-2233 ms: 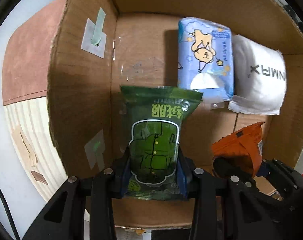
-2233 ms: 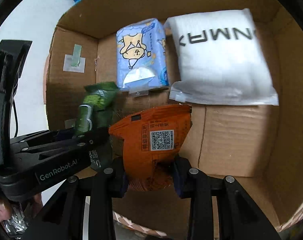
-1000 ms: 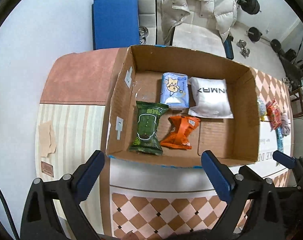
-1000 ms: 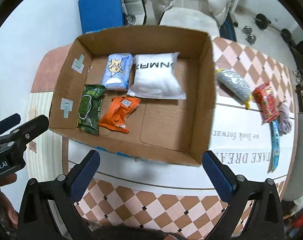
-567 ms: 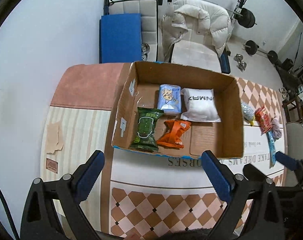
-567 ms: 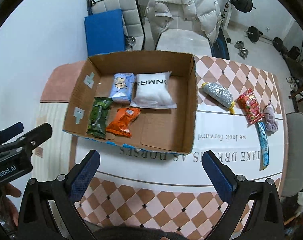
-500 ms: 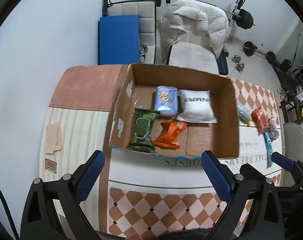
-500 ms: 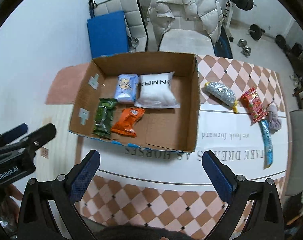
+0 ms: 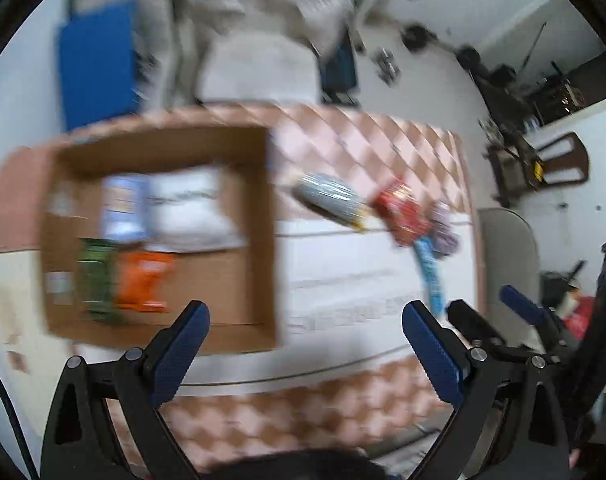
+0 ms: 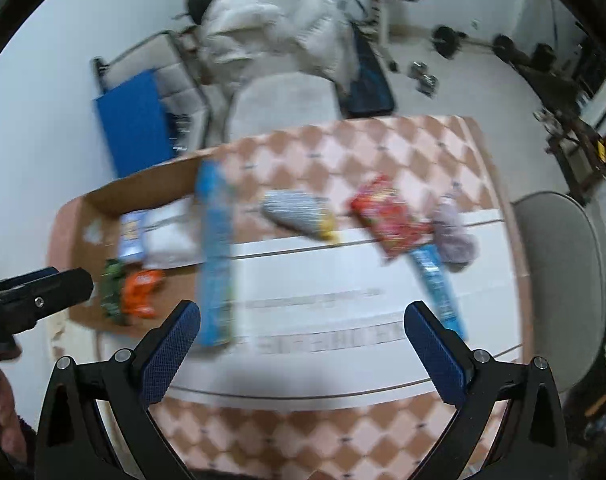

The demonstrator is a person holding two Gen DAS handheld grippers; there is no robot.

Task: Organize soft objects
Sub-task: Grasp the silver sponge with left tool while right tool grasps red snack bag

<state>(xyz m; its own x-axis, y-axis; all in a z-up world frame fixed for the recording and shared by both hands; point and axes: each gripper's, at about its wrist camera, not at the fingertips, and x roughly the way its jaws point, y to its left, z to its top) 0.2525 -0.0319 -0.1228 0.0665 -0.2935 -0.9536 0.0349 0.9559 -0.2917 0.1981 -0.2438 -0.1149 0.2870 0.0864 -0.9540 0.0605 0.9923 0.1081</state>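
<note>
Both views are blurred by motion. The cardboard box (image 9: 259,184) sits at the left of the table and holds a green packet (image 9: 97,276), an orange packet (image 9: 143,280), a blue tissue pack (image 9: 125,208) and a white pack (image 9: 191,212). To its right on the table lie a grey pouch (image 10: 295,210), a red packet (image 10: 387,216), a purple soft item (image 10: 453,236) and a blue strip packet (image 10: 437,284). My left gripper (image 9: 305,320) and right gripper (image 10: 303,320) are both open and empty, high above the table's front.
A checked tablecloth (image 10: 323,424) covers the table. A grey chair (image 10: 559,272) stands at the right end. A chair with a white jacket (image 10: 279,28) and a blue mat (image 10: 135,120) stand behind the table, with gym weights on the floor.
Both grippers let go of the green and orange packets in the box, opened wide, pulled back and up, and have now swung right toward the loose items on the table.
</note>
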